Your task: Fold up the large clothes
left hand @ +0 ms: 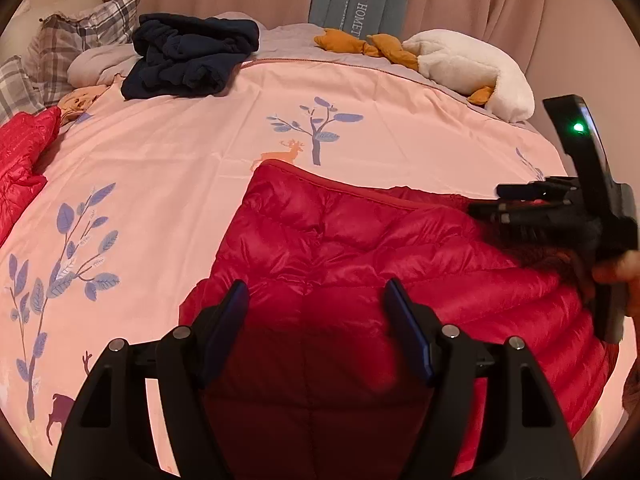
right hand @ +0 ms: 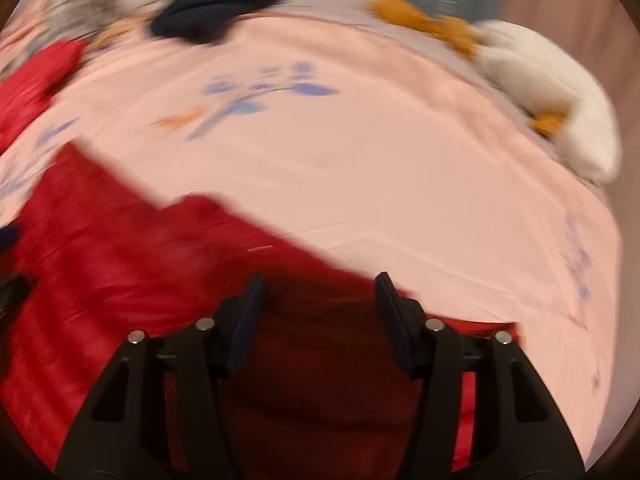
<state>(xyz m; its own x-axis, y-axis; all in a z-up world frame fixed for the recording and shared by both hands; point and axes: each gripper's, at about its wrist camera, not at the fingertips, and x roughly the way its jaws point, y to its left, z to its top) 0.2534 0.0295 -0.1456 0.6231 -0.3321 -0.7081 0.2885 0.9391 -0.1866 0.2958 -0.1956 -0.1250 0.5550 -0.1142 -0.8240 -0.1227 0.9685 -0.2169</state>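
A red quilted puffer jacket (left hand: 360, 248) lies spread on the pink bedspread (left hand: 180, 152), at the near side of the bed. My left gripper (left hand: 316, 292) is open and hovers just over the jacket's near part, nothing between its fingers. My right gripper (right hand: 318, 284) is open over the jacket's right edge (right hand: 200, 248); this view is motion-blurred. The right gripper also shows in the left wrist view (left hand: 560, 216), at the jacket's far right side, with a hand behind it.
A second red garment (left hand: 20, 160) lies at the bed's left edge. A dark navy garment (left hand: 192, 56) is piled at the back left beside plaid pillows (left hand: 80, 36). A white and orange plush toy (left hand: 460, 64) lies at the back right. Curtains hang behind.
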